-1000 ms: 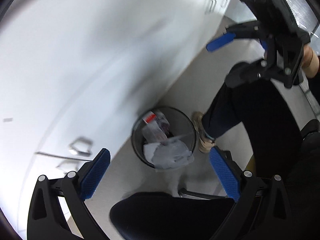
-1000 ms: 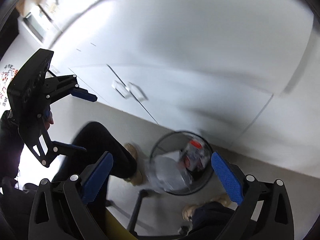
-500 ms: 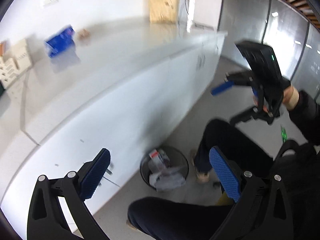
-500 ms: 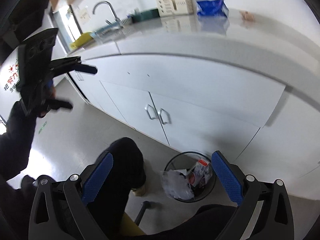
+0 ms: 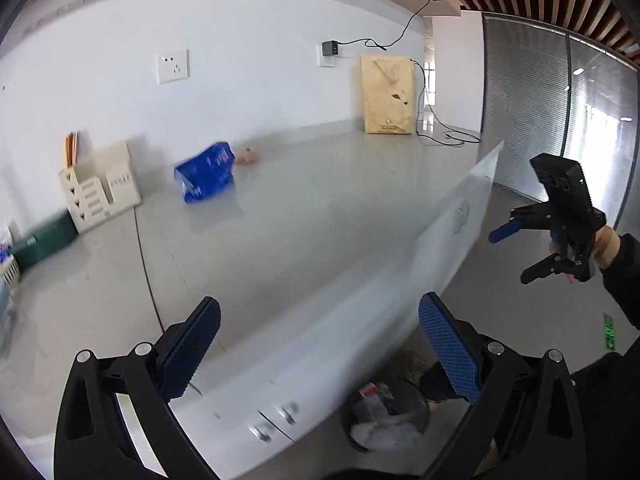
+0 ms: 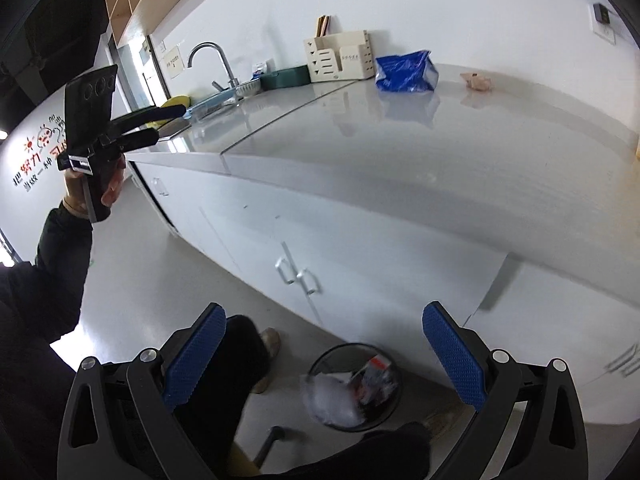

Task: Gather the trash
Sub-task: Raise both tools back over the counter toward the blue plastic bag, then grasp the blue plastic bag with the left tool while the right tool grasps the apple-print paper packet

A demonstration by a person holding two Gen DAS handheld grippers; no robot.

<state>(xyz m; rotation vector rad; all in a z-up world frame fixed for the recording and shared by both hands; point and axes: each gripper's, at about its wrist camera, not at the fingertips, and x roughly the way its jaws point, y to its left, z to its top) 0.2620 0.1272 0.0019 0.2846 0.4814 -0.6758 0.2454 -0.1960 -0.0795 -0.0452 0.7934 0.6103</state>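
Trash: blue wrapper point(image 6: 405, 71) and crumpled scrap point(image 6: 477, 81) on surface point(image 6: 400, 152) | both light, crinkly (pinch a raised fold) | left claw point(image 5: 320, 354) spread, empty | right claw point(image 6: 326, 354) spread, empty | bin point(image 6: 354, 388) below on the floor

Both wrist views look from above floor level toward the grey countertop point(image 5: 304, 216) point(image 6: 420, 140), sharing its far edge, the blue bag point(image 5: 205, 171) point(image 6: 405, 71) and the bin point(image 5: 386, 416) point(image 6: 354, 386) below.
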